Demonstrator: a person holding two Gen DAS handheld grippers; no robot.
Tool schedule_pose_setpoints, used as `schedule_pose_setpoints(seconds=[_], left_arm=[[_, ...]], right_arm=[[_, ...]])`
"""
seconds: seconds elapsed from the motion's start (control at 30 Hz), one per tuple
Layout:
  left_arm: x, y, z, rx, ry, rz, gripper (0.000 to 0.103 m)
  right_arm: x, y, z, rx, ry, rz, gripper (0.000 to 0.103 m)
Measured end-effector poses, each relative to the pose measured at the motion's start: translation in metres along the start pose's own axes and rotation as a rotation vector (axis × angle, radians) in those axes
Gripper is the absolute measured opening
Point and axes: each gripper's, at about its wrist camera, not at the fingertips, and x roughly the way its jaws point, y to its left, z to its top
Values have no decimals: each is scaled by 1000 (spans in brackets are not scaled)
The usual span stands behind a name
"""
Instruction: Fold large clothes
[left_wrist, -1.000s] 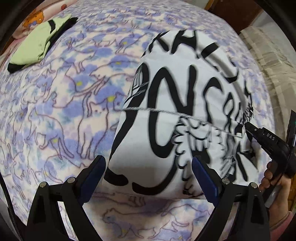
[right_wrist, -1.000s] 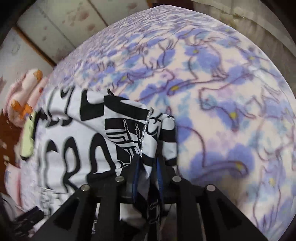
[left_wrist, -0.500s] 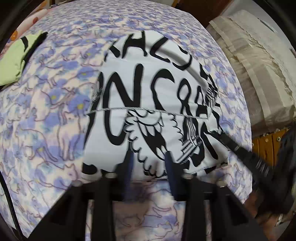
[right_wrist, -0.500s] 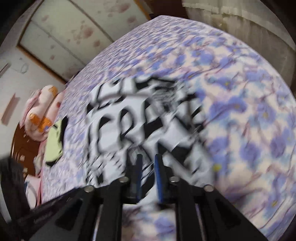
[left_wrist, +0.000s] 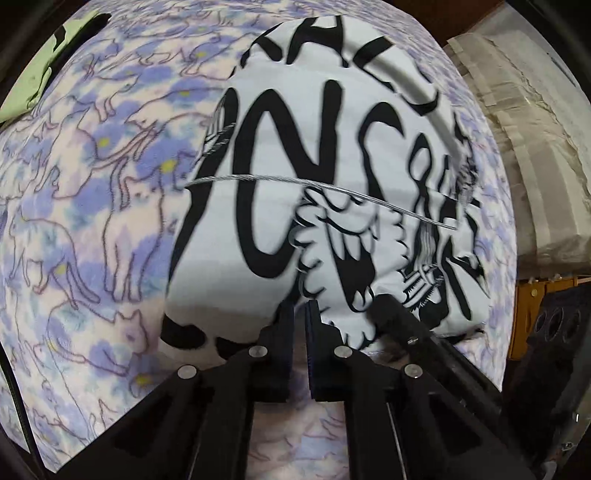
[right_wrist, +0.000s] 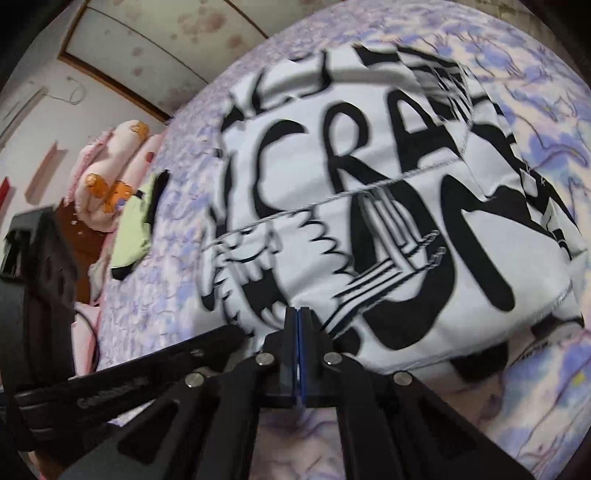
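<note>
Since a second earlier our left gripper (left_wrist: 300, 314) had closed from wide apart onto the near hem of the white printed shirt (left_wrist: 332, 177). Our right gripper (right_wrist: 298, 317) sat pinched together at the shirt's near edge on the cat-print blanket (right_wrist: 535, 398); whether cloth lay between its fingers we couldn't tell.

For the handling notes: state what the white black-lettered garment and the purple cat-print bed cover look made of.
White black-lettered garment: seemingly soft knit cotton, matte; it folds limply, with stitched hems and flat printed lettering. Purple cat-print bed cover: probably fleece or flannel, from its fuzzy, dull surface; the exact fibre cannot be told.
</note>
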Motion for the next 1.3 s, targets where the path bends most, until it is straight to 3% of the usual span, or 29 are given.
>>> schedule_pose_setpoints(seconds=[0.13, 0.23, 0.4, 0.67, 0.83, 1.0, 1.13, 1.3], left_arm=[[6, 7, 0, 3, 7, -6, 5], [1, 7, -1, 46, 4, 28, 5], [-9, 3, -5, 167, -20, 131, 5], [-6, 16, -8, 169, -15, 104, 5], [-9, 14, -6, 169, -25, 109, 6], [-16, 5, 5, 202, -75, 96, 8], [-16, 0, 32, 161, -126, 48, 9], [-4, -7, 70, 126, -184, 19, 11]], right_arm=[[-2, -22, 4, -19, -18, -124, 0], [-16, -54, 7, 71, -20, -119, 0], [-33, -53, 2, -60, -15, -172, 0], [-53, -70, -18, -31, -23, -206, 0], [-55, -59, -18, -21, -24, -231, 0], [-51, -26, -3, -120, -81, -81, 0], [-14, -1, 17, -172, -28, 9, 0], [21, 17, 50, -181, -55, 64, 0]])
